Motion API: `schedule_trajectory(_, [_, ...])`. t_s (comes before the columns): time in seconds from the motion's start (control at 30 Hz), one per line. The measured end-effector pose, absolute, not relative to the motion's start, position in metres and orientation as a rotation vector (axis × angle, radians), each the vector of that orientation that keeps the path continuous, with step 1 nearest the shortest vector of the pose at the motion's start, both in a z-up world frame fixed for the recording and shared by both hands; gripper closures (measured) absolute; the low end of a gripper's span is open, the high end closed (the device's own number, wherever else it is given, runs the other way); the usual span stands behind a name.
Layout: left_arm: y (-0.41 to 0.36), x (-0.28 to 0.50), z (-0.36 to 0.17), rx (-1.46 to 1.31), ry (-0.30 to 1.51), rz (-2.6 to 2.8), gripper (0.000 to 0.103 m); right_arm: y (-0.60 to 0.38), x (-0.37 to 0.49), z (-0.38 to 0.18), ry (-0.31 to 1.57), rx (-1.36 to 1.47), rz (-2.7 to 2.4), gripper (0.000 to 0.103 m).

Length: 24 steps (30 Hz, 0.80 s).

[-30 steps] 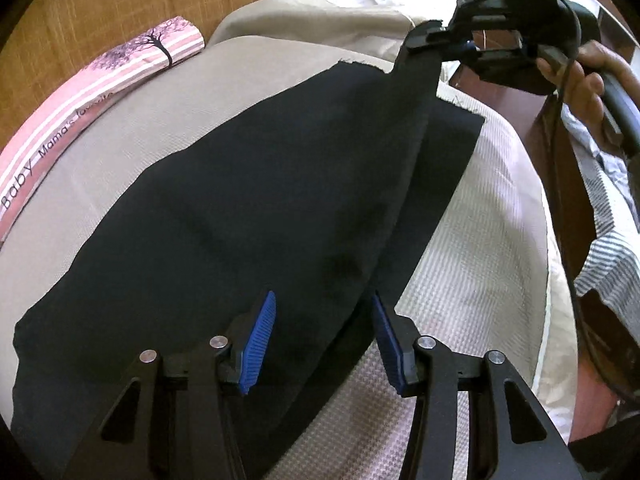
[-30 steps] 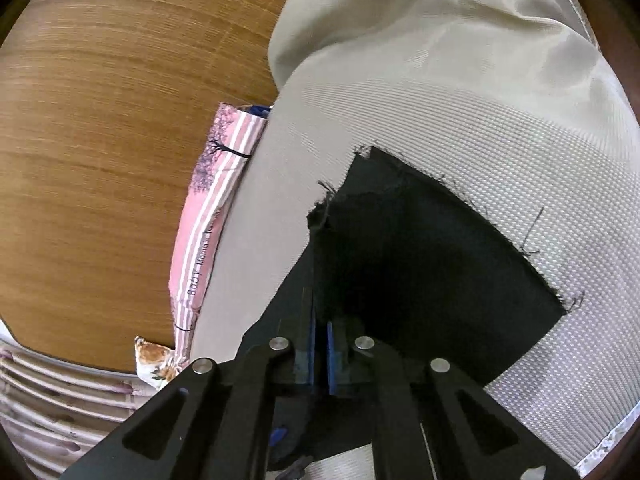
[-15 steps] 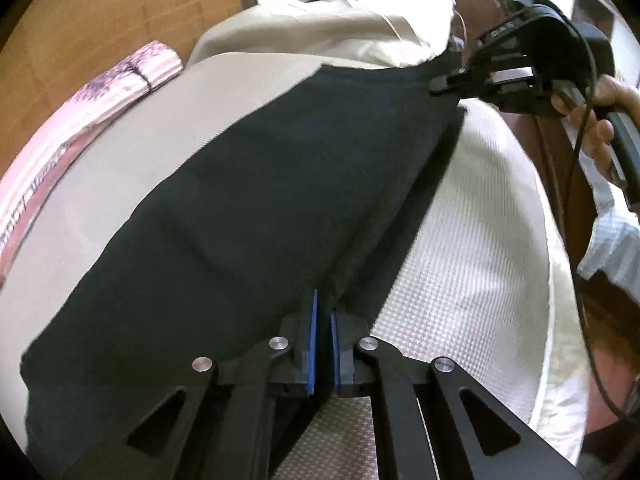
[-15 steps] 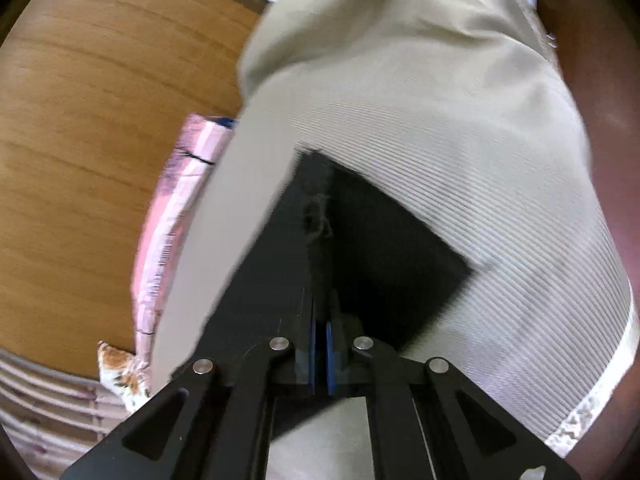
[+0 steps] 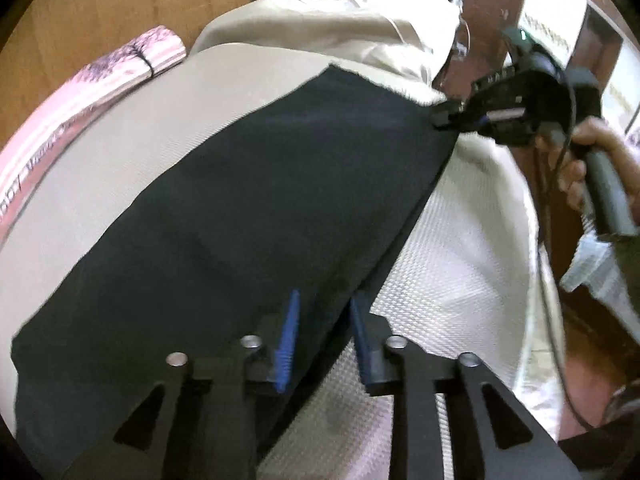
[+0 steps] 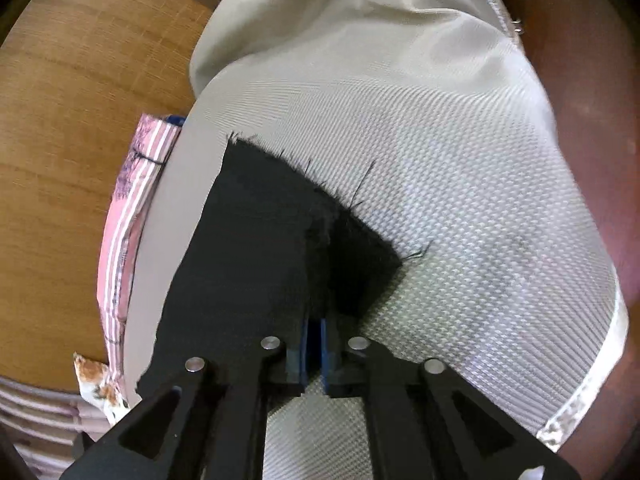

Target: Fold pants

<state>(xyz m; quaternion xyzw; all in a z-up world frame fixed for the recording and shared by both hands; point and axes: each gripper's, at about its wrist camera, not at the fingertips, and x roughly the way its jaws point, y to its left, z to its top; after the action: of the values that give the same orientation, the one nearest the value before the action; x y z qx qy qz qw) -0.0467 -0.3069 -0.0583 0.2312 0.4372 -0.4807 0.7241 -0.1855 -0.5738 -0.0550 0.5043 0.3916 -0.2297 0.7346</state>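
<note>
Black pants [image 5: 260, 200] lie folded lengthwise on a beige textured bed cover [image 5: 460, 260]. My left gripper [image 5: 324, 320] stands at the near end over their right-hand edge. Its jaws are opening, with the fabric edge running between the blue pads [image 5: 288, 340] but not pinched. My right gripper [image 5: 444, 116], held by a hand [image 5: 592, 160], is at the far right corner of the pants. In the right wrist view, the right gripper [image 6: 314, 328] is shut on the frayed black fabric [image 6: 256, 260], low over the cover [image 6: 460, 200].
A pink striped roll with a tree print [image 5: 100, 80] lies along the left side of the bed, seen as well in the right wrist view as the roll [image 6: 124, 208]. A wooden panel [image 6: 80, 120] stands behind it. Dark wooden furniture [image 5: 492, 20] flanks the right.
The left jaws shut on the pants' edge and have parted again. The right gripper carried the far corner rightward and down, so the top layer now covers the lower one.
</note>
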Motion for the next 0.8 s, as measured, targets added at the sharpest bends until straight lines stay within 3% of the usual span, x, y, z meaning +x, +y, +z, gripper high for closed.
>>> schedule_trajectory(0.07, [-0.295, -0.042, -0.045, 0.47, 0.95, -1.065, 0.056, -0.578, -0.189, -0.045, 0.88, 1.069, -0.569, 0.08])
schedule_trajectory(0.13, [-0.275, -0.033, -0.03, 0.424, 0.903, -1.026, 0.05, -0.583, -0.194, -0.029, 0.882, 0.998, -0.627, 0.075])
schedule_trajectory(0.3, [-0.208, 0.011, -0.019, 0.323, 0.888, -0.823, 0.047, -0.576, -0.165, 0.011, 0.89, 0.848, -0.569, 0.075])
schedule_trajectory(0.43, [-0.137, 0.046, -0.024, 0.268, 0.872, -0.554, 0.047, -0.517, -0.084, 0.028, 0.957, 0.684, -0.307, 0.075])
schedule_trajectory(0.8, [-0.001, 0.081, -0.06, 0.209, 0.911, -0.201, 0.046, -0.249, 0.145, -0.022, 1.261, 0.314, 0.497, 0.075])
